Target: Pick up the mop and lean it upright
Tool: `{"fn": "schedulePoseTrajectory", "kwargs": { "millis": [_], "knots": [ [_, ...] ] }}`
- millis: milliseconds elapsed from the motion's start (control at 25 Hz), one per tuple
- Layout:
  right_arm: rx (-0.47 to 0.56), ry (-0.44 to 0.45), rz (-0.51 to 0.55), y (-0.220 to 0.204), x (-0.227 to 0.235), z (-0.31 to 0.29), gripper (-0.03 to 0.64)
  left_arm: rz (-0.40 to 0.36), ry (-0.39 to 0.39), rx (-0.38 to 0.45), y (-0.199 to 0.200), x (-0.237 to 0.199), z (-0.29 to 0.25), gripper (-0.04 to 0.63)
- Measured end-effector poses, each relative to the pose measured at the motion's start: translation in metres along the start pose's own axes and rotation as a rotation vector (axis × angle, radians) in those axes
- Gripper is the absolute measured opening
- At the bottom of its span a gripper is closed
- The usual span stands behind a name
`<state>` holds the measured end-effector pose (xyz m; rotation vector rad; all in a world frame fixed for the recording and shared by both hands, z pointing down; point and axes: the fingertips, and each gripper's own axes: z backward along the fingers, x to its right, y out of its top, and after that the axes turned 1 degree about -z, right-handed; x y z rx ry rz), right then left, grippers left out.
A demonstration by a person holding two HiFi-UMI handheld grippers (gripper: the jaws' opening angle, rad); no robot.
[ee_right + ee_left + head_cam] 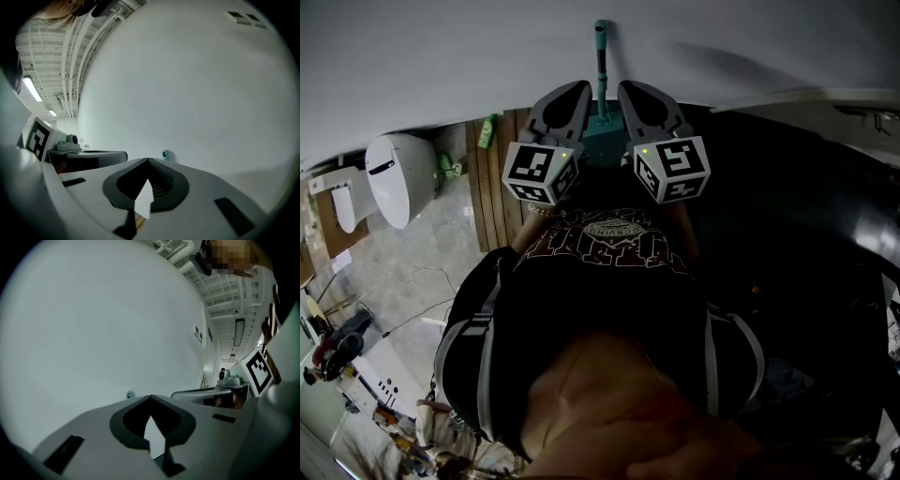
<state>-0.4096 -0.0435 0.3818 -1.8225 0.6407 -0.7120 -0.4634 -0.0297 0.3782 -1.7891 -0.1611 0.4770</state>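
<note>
Mop [601,56] stands upright against the wall [441,66], top centre: task apparently complete. Left gripper [578,91] and right gripper [630,91] flank it, closed, empty.

The head camera looks from above the person's chest steeply down to the foot of the white wall [487,56]. The left gripper [572,101] and the right gripper [639,101] lie side by side in its upper middle. Each gripper camera sits behind its own jaws and faces upward along them, very near to this same wall, with the ceiling [225,291] at one edge. Each of the two also catches the other gripper at its side. Both show the teal tip of the mop handle [165,154], which the head view shows between the grippers.
</note>
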Motion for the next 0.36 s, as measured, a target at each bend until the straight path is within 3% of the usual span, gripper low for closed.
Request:
{"fn": "schedulePoseTrajectory", "kwargs": {
  "millis": [360],
  "knots": [
    [-0.011,0.006,0.007,-0.0008,0.0048,-0.0052,0.018,-0.003,0.000,0.008,0.0019,-0.0009,-0.0059,0.046]
  ]
}}
